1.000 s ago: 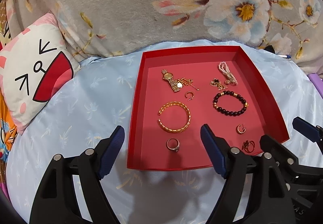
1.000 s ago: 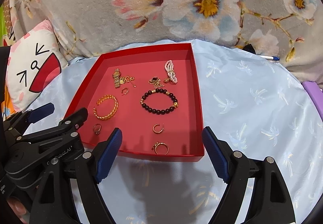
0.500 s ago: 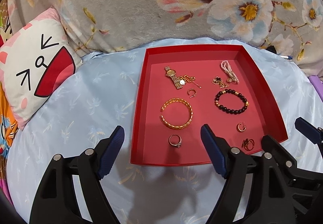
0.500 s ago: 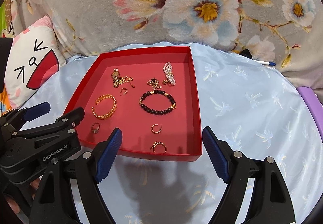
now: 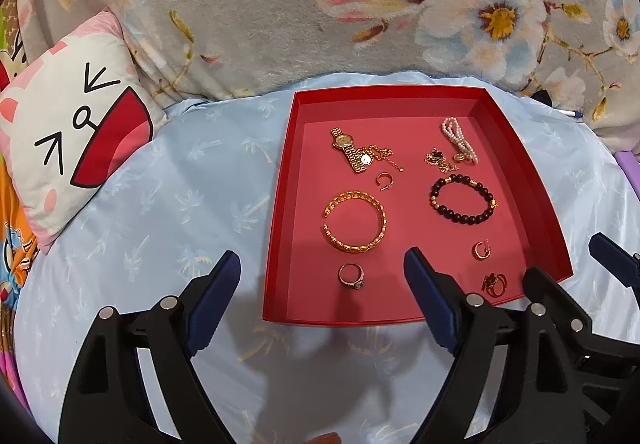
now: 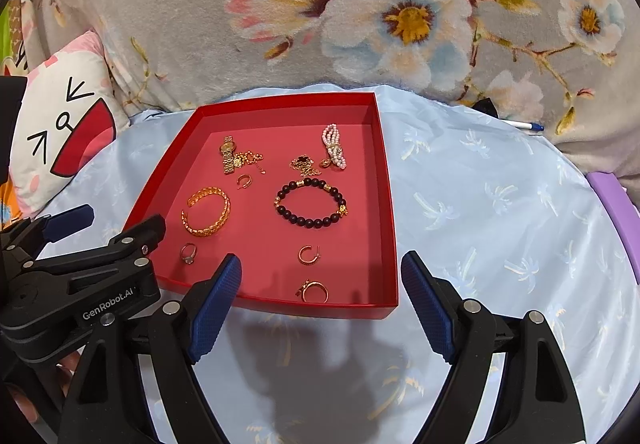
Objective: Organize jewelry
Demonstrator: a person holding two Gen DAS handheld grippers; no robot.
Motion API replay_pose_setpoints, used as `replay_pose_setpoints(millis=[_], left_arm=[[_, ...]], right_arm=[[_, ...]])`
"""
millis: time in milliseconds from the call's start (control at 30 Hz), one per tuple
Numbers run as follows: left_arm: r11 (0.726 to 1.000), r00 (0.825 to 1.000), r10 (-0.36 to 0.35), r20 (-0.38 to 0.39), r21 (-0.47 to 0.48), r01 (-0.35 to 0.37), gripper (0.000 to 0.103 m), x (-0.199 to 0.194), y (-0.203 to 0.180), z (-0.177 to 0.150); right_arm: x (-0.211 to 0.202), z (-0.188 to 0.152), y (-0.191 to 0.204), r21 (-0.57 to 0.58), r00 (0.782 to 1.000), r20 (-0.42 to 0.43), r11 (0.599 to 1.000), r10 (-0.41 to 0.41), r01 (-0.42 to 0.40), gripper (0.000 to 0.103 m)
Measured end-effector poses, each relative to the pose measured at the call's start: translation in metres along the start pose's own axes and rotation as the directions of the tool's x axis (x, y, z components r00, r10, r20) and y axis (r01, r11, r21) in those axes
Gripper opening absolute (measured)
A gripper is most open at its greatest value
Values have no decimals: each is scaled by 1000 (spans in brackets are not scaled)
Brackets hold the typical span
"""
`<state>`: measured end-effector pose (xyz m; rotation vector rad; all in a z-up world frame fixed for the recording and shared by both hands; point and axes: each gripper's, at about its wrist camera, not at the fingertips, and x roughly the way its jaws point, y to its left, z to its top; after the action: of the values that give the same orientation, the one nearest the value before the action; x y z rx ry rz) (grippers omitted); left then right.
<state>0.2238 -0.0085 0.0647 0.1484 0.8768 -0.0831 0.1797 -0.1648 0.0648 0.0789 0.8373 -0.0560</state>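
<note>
A red tray (image 5: 280, 204) (image 6: 390, 204) lies on the light blue cloth. In it are a gold bangle (image 5: 355, 222) (image 6: 207, 212), a black bead bracelet (image 5: 464, 198) (image 6: 310, 204), a gold watch (image 5: 349, 149) (image 6: 228, 155), a pearl bracelet (image 5: 458, 134) (image 6: 334, 146), rings (image 5: 351, 275) (image 6: 315, 291) and hoop earrings (image 5: 481, 250) (image 6: 309, 254). My left gripper (image 5: 322, 300) is open and empty at the tray's near left edge. My right gripper (image 6: 320, 304) is open and empty at the tray's near right corner.
A white and pink cat-face cushion (image 5: 68, 148) (image 6: 56, 132) lies at the left. A grey floral blanket (image 5: 320, 4) (image 6: 360, 4) rises behind the tray. A pen (image 6: 524, 125) lies at the back right. A purple object (image 6: 616, 204) sits at the right edge.
Both grippers have drawn back a little from the tray, which now sits slightly farther off in both views. Both stay open and empty. The jewelry has not moved.
</note>
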Motion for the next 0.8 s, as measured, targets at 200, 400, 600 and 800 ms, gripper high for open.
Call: replay_pose_setpoints(millis=[200,400,600,800], left_arm=[[1000,1000,9,-7,-1,-9,84,1,0,0],[1000,1000,18,-10,-1,-18,87,1,2,0],[1000,1000,14,-25,-4,-14,87,3,2,0],[1000,999,0,-40,-16,0,89,6,4,0]], right_arm=[[0,0,0,2,1000,-3,1000,1,-1,80],[0,-1,0,8,1000,-7,1000,5,-5,81],[1,-1,0,10,1000,-10,1000,4,-4,82],[2,-2,0,15,1000,-12,1000,-1,1,84]])
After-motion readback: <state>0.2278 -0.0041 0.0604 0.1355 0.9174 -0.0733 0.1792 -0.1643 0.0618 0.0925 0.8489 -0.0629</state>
